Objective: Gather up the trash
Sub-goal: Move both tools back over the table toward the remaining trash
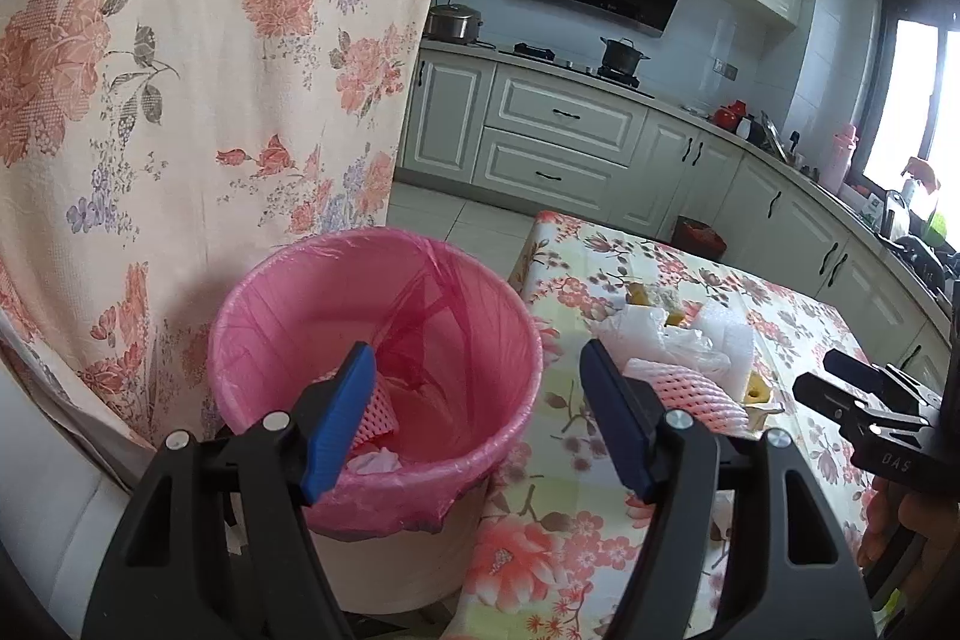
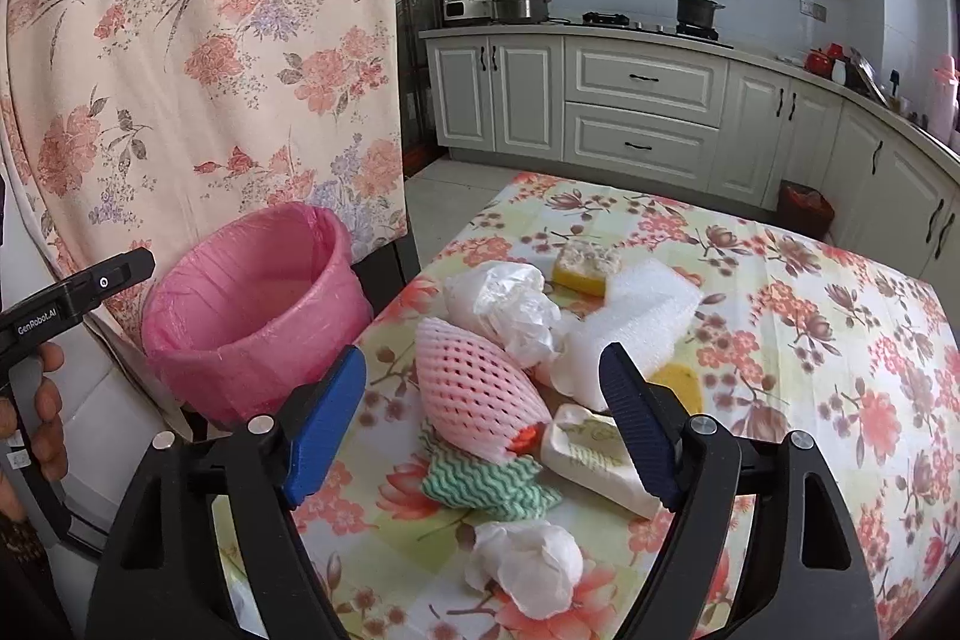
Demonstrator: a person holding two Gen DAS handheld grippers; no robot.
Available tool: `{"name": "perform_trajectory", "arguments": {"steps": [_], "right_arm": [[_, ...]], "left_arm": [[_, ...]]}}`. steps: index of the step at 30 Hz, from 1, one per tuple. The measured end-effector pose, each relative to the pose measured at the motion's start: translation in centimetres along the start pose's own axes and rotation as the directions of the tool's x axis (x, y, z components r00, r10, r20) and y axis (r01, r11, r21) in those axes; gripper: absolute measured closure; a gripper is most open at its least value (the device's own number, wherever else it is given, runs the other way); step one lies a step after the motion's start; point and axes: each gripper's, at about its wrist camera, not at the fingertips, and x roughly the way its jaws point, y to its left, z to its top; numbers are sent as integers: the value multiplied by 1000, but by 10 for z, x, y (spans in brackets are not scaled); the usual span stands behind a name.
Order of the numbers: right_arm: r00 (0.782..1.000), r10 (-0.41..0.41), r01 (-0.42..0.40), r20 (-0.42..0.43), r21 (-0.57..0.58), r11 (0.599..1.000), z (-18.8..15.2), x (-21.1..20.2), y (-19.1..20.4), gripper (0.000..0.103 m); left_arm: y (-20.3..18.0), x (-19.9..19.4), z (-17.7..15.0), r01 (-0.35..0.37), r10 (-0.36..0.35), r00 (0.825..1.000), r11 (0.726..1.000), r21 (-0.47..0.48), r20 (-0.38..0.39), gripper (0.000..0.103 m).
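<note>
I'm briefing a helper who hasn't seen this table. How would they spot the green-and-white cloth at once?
Start at the table with the floral cover, beside the pink-lined trash bin. In the pile of trash on it, find the pink foam fruit net; the cloth lies just below the net's near end. It alone has a green-and-white zigzag pattern; its neighbours are plain white or pink.

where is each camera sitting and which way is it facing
Left wrist: on the left gripper, jaws open, above the pink-lined round trash bin; the right gripper's black body shows at the right edge.
Right wrist: on the right gripper, jaws open, over the floral-clothed table and pink foam fruit net; a hand shows at left.
Shared: bin, net, table.
</note>
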Motion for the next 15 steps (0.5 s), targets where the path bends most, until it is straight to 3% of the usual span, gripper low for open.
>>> {"name": "perform_trajectory", "arguments": {"steps": [15], "right_arm": [[995, -37, 41, -98, 39, 998, -58, 1, -28, 22]], "left_arm": [[-33, 7, -16, 56, -55, 998, 998, 33, -35, 33]]}}
